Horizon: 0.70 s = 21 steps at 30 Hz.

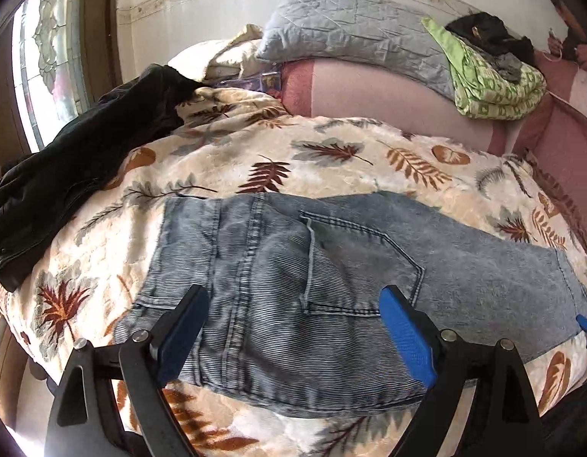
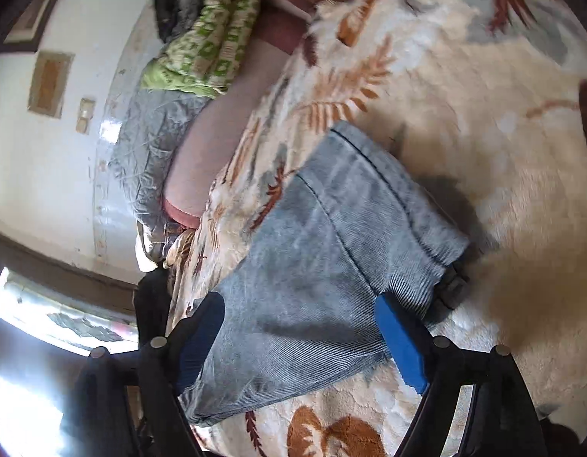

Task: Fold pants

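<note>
Folded grey-blue denim pants (image 1: 350, 251) lie flat on a leaf-patterned blanket (image 1: 255, 152), back pocket facing up. My left gripper (image 1: 293, 297) hovers over their near part, open, its blue pads wide apart and nothing pressed between them. A blue fingertip of the other gripper (image 1: 584, 323) shows at the pants' right end. In the right wrist view, the pants (image 2: 331, 228) run away from the camera. My right gripper (image 2: 297, 304) stands open astride their near end, with the pads clear of the cloth. A small black part (image 2: 451, 285) sits at the pants' right edge; I cannot tell what it is.
A black garment (image 1: 84, 160) is heaped on the blanket's left side. A grey quilted pillow (image 1: 350, 34) and a green patterned folded cloth (image 1: 491, 80) with dark clothes on top lie at the back by the wall. A bright window (image 1: 46, 57) is at the left.
</note>
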Each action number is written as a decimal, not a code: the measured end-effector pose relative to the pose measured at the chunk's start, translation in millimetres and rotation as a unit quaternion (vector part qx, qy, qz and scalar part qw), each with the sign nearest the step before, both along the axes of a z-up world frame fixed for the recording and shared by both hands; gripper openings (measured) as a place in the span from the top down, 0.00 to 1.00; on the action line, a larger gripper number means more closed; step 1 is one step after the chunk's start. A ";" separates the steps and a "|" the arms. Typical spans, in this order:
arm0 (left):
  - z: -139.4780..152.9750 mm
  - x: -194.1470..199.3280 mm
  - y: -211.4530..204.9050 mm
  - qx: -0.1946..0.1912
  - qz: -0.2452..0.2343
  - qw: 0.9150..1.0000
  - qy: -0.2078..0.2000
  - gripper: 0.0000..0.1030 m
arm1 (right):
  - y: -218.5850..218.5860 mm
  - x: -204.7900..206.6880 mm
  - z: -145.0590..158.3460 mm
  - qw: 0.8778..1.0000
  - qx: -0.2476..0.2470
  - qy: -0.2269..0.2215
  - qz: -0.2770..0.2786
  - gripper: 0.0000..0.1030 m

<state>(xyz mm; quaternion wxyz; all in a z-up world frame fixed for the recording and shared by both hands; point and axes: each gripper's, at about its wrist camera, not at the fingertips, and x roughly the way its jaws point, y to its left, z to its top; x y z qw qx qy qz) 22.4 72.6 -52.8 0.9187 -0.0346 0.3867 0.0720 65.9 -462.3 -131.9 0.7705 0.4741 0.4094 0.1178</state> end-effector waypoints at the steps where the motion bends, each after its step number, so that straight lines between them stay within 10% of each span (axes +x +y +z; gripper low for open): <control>1: -13.0 10.6 -6.0 0.005 -0.008 0.999 0.034 0.11 | -7.2 -1.3 -1.9 1.000 0.019 -0.008 -0.004 0.19; 3: -49.6 28.8 -13.0 0.013 -0.010 0.992 0.127 0.11 | -13.4 -5.1 -2.9 0.999 0.041 -0.029 -0.002 0.19; 8: -27.1 20.3 -29.9 0.027 -0.006 0.997 0.075 0.10 | -40.9 -39.5 16.5 0.985 0.093 -0.145 -0.030 0.17; 12: -2.0 14.6 -51.9 0.039 -0.026 0.999 0.011 0.10 | -52.0 -33.1 -2.6 0.986 0.129 -0.096 -0.040 0.12; 16: -41.3 40.4 -58.3 0.023 -0.020 0.991 0.127 0.10 | -48.5 -30.7 -2.1 0.993 0.087 -0.064 -0.048 0.13; 21: -35.3 28.1 -77.1 0.065 -0.039 0.992 0.098 0.10 | -55.6 -43.6 7.1 0.990 0.081 -0.100 -0.055 0.12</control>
